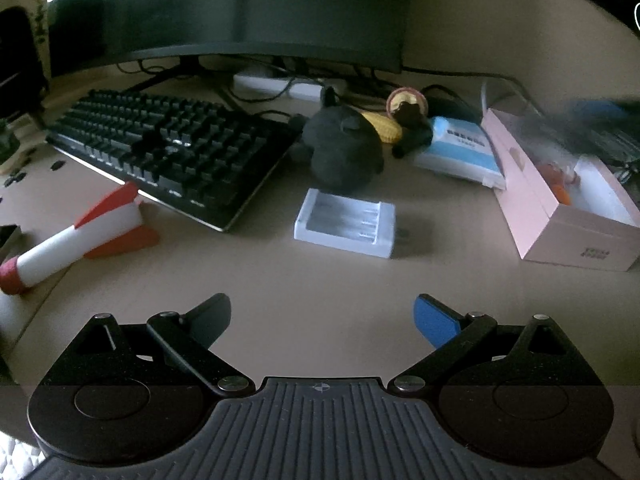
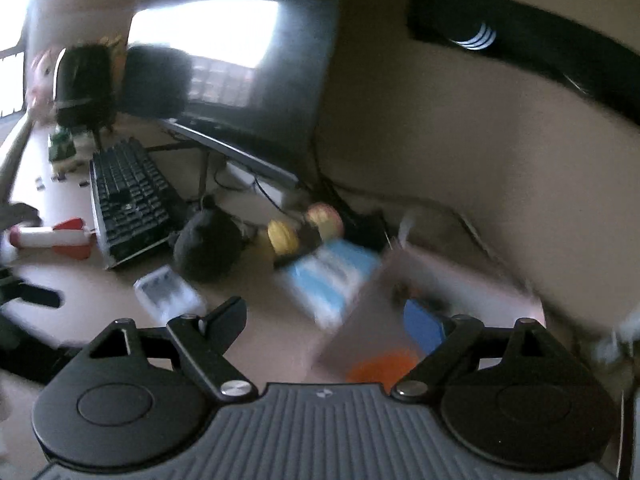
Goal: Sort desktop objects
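Observation:
My left gripper (image 1: 322,316) is open and empty above bare desk, near the front edge. Ahead of it lies a white battery case (image 1: 346,223). A red and white toy rocket (image 1: 76,238) lies at the left. A dark plush toy (image 1: 340,148) sits behind the case, with a yellow toy (image 1: 384,128) and a blue and white box (image 1: 460,152) beside it. An open pink box (image 1: 560,196) at the right holds orange items. My right gripper (image 2: 326,320) is open and empty, over the pink box (image 2: 440,276); this view is blurred.
A black keyboard (image 1: 168,148) lies at the back left under a dark monitor (image 1: 240,12). A white power strip (image 1: 280,84) and cables run behind. The right wrist view also shows the keyboard (image 2: 128,200) and the plush toy (image 2: 212,244).

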